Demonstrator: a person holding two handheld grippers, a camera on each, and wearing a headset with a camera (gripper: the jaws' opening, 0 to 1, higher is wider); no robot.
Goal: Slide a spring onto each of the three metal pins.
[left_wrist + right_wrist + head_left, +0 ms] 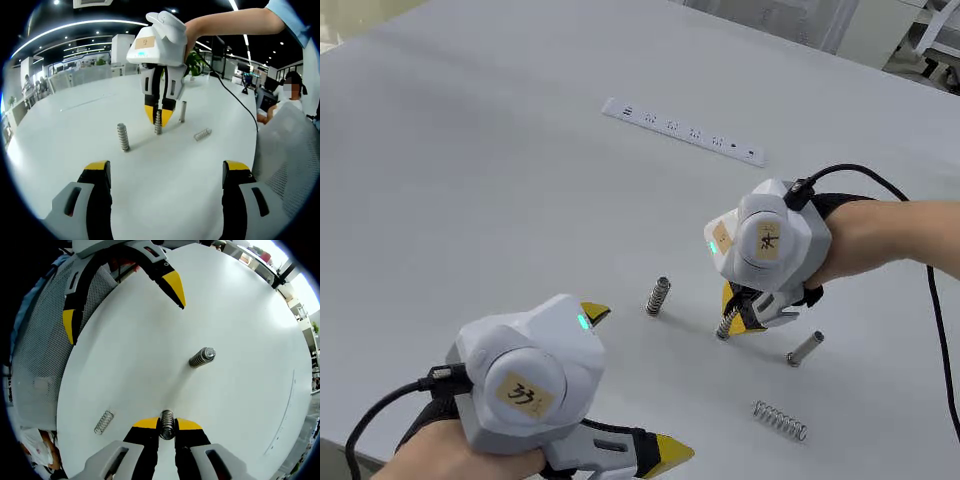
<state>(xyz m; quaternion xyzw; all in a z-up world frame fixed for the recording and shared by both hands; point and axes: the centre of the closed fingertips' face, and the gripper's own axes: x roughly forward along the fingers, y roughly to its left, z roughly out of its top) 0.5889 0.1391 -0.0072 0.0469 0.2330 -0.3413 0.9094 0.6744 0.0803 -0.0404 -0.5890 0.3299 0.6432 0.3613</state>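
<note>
The desk [470, 170] is bare to the left and far back up to the power strip [683, 131], leaving wide passage. Front right is crowded: a spring-clad pin [659, 296], the right tongs [735, 322] clamped on a second spring [166, 423], a bare pin [805, 348] and a loose spring [780, 420] lying flat, all near one another; the left tongs [635, 383], jaws spread, stand well clear

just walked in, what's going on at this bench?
A person works a gripper in each hand, fitting springs over upright pins. The right gripper is closed on a spring that sits on the middle pin, with its tips low near the table. The sprung pin next to it already carries its spring. The bare pin stands on the other side, with a loose spring lying close to it. The left gripper is open and holds nothing.
</note>
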